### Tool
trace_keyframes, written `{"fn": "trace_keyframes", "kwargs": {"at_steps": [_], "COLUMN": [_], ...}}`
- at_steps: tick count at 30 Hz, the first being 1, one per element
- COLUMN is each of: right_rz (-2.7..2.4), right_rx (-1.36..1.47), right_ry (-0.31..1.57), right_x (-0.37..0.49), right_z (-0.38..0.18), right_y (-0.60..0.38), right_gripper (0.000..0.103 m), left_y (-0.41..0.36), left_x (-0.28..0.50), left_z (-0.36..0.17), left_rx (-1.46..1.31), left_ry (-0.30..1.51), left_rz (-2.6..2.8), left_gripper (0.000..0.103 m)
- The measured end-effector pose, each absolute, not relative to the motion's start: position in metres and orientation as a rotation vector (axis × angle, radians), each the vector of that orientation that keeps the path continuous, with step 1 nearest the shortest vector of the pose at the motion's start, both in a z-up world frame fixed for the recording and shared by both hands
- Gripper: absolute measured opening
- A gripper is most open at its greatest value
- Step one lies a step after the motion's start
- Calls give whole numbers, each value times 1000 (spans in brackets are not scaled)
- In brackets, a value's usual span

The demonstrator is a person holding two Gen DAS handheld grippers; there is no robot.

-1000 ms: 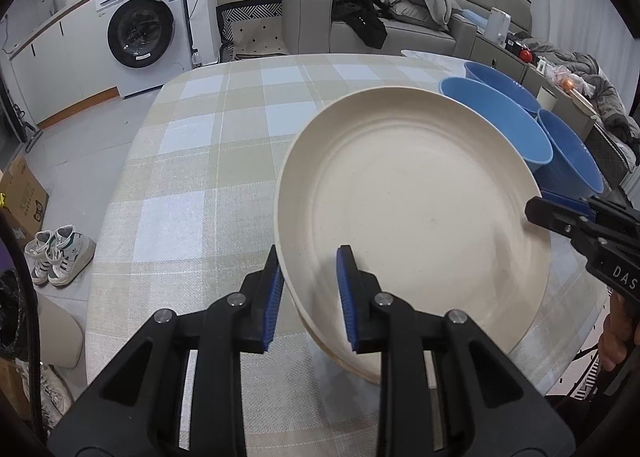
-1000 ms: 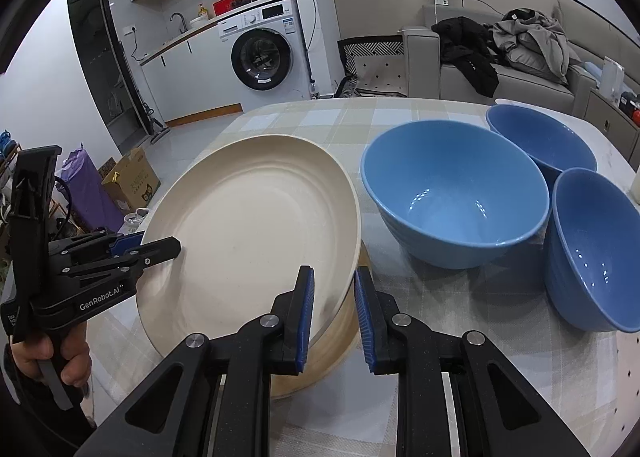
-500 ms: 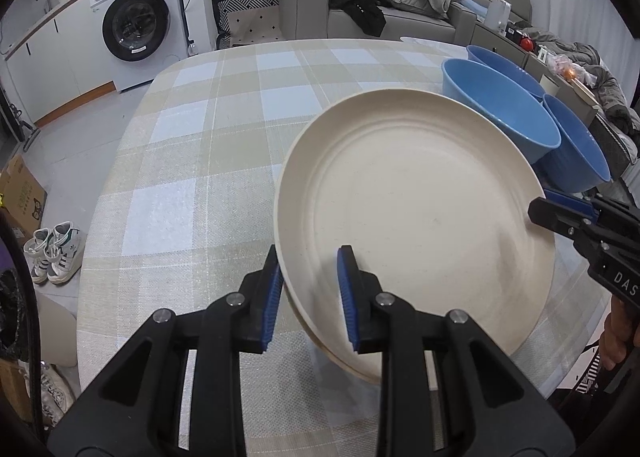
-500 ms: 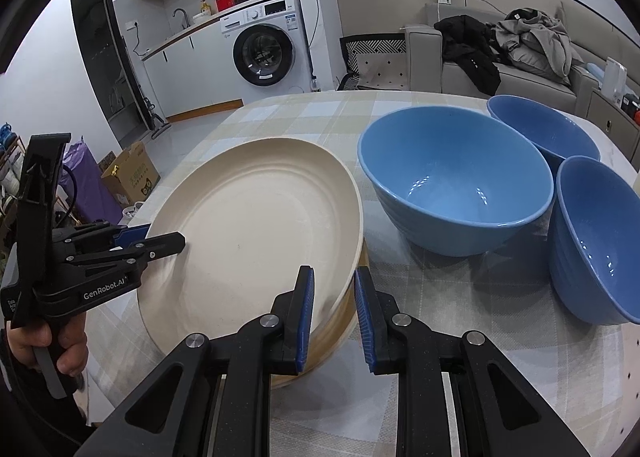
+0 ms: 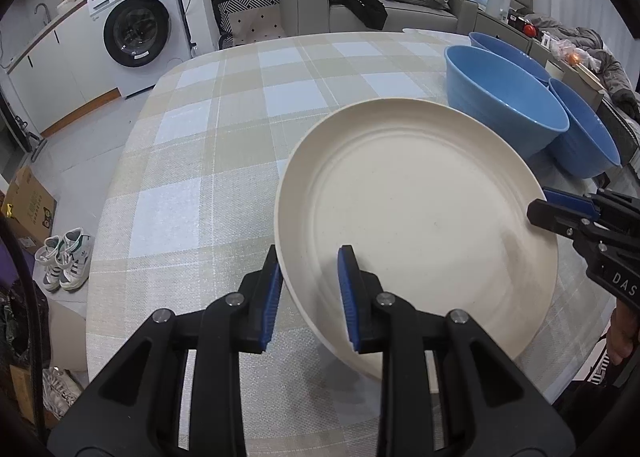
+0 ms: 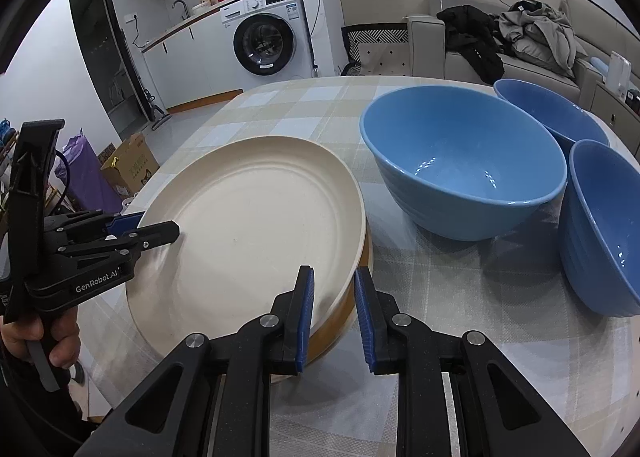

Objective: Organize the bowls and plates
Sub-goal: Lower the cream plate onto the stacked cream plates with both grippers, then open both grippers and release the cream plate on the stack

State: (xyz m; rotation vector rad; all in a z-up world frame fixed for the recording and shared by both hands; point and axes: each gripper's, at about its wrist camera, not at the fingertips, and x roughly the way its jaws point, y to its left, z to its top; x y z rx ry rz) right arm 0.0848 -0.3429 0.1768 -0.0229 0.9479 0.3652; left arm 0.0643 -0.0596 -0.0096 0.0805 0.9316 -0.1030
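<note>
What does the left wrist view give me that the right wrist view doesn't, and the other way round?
Left wrist only: sneakers on the floor beside the table.
Right wrist only: a tan plate beneath the cream plate, and the hand holding the left tongs.
Both: the cream plate clamped at opposite rims by left tongs and right tongs, three blue bowls, the checked tablecloth.
</note>
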Motion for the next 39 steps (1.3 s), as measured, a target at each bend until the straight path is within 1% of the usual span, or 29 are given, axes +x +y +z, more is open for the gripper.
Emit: {"fn": "trace_keyframes", "kwargs": {"at_steps": [19,26,35,37,38,39], "right_rz": [357,344,350,359,369,381], "right_rx": [-34,-58,-54,-47,-40,-28], "right_ry": [948,937,956,954,950,944], "right_x": [86,85,86,86,86,85], "right_z": [170,167,164,165,167,169], "right_y": [-340,-340,-341,-342,-343,-344], "right_gripper": [22,22,23,26,31,39], "left_y": [-74,-73,-66,-62,-60,-57], "left_x": [55,56,59,59,59,60], "left_z": [-20,-22,-25,-24,-24,-22], "left_rx": [208,223,173,145,132,115], "left_ry": [942,946,984,995,997,997], "left_rz": [-72,-77,-109,-115,-117,-121], "left_gripper": [29,29,31,34,36,41]}}
